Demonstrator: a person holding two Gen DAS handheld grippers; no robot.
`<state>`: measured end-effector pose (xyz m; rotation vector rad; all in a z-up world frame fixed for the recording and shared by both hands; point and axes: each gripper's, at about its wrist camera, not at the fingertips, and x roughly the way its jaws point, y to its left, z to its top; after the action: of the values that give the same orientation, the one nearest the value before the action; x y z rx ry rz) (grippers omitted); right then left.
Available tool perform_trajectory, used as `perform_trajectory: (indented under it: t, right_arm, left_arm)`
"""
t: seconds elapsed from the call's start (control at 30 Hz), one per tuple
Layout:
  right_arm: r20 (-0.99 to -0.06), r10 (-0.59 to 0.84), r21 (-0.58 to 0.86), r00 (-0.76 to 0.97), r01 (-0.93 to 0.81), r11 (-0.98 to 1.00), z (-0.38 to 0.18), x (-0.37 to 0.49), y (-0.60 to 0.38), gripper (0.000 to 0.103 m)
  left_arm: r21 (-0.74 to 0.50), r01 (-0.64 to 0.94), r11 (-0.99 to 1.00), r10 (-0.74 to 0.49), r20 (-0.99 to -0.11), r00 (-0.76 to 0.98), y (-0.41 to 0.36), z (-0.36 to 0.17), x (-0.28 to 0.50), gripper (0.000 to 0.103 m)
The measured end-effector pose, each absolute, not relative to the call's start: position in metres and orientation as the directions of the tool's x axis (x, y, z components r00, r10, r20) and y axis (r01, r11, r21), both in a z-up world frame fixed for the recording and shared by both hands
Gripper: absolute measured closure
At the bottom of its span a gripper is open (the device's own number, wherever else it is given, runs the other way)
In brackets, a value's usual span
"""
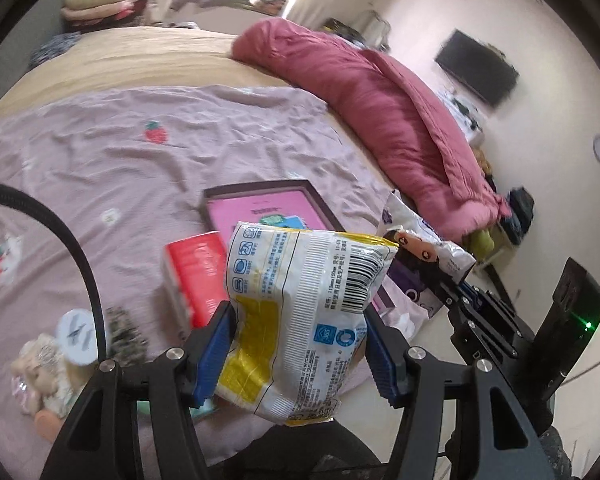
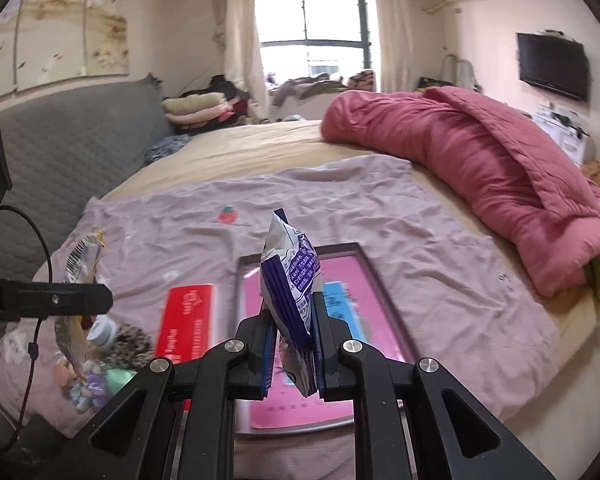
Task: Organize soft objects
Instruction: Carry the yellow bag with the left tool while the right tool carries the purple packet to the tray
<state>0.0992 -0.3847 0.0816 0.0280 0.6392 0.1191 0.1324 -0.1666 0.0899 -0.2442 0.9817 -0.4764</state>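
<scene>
The left hand-held gripper (image 1: 300,344) is closed on one yellow and white packet (image 1: 300,320); its two blue pads press the packet from both sides and hold it in the air above the near edge of the bed (image 2: 260,140). The right hand-held gripper (image 2: 293,334) is closed on one purple and white packet (image 2: 292,280), which stands upright between its jaws, over the one pink box (image 2: 340,304). This box has a dark frame and lies flat on the lilac sheet (image 2: 340,208), near the front edge of the bed. Just beside the box, on its left, lies one red pack (image 2: 188,316). Toward the near left corner of the bed there is a small heap of soft toys (image 2: 96,364); their number I cannot tell, because they are blurred and partly hidden. One rolled red quilt (image 2: 480,168) lies along the right edge of the bed
</scene>
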Motion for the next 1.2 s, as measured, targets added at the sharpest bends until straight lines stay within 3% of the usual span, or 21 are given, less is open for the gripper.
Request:
perform_trajectory:
  t: [0.53,1.0,1.2]
  right_arm:
    - [-0.671,0.096,0.097,0.735,-0.041,0.994,0.019,0.125,-0.439,0.087]
    - [-0.699,-0.132,-0.283,0.703,-0.102,0.953,-0.061,0.154,-0.429,0.087]
    - [-0.731,-0.08,-0.269,0.678,-0.178,0.947,-0.077,0.153,-0.428,0.086]
  left_arm:
    - [-0.26,0.365,0.894,-0.386,-0.86,0.333,-0.279,0.025,0.184,0.041]
    - [-0.183,0.389,0.903,-0.289,-0.928,0.234,-0.311,-0.033,0.198,0.041]
    - [-0.178,0.388,0.904,-0.277,-0.936,0.216,-0.315,-0.043,0.203,0.041]
